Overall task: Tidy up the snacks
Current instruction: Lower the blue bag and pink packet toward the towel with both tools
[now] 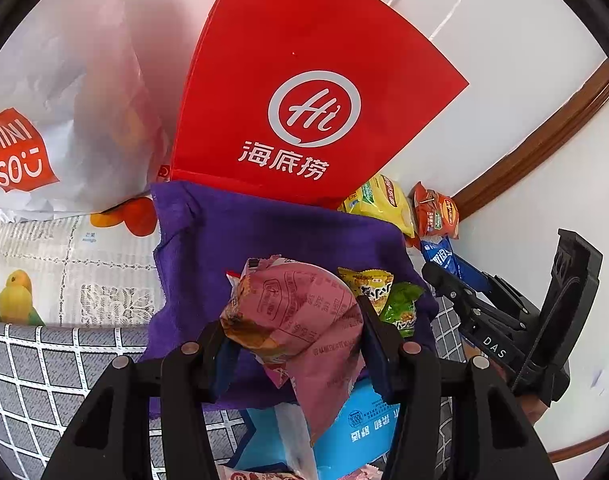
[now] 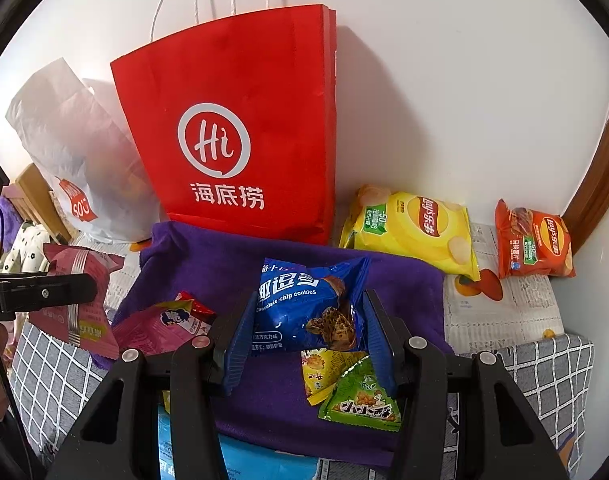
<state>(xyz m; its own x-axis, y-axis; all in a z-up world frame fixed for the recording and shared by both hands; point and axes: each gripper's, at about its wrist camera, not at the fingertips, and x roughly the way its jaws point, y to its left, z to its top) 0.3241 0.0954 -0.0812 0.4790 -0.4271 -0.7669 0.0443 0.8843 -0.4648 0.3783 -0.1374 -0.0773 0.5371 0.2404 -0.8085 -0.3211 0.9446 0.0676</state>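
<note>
Against the white wall, a red paper Haidilao bag (image 2: 232,136) is standing upright with a white Miniso plastic bag (image 2: 72,152) slumping beside it; what either is holding cannot be told, since no opening is facing the cameras. Sorting appears to be at an early or middle stage, judging by how much is lying loose. The left gripper (image 1: 292,344) is clamping a pink snack packet (image 1: 300,320) and holding it above the purple towel (image 1: 272,232). The right gripper (image 2: 304,320) is pinching a blue chocolate chip cookie pack (image 2: 304,304) between its blue pads, also lifted over the towel. Both packets are waiting to go somewhere, probably into one of the bags.

Lying on the towel are a green triangular snack (image 2: 362,400), a yellow sachet (image 2: 320,368) partly under it, and a pink packet with a red one (image 2: 164,324). Beside the red bag, a yellow Lay's chips bag (image 2: 412,232) and an orange Lay's bag (image 2: 532,244) are resting on the fruit-print cloth (image 2: 504,312), well apart from the grippers. A light blue pack (image 1: 356,428) is sitting at the near edge.
</note>
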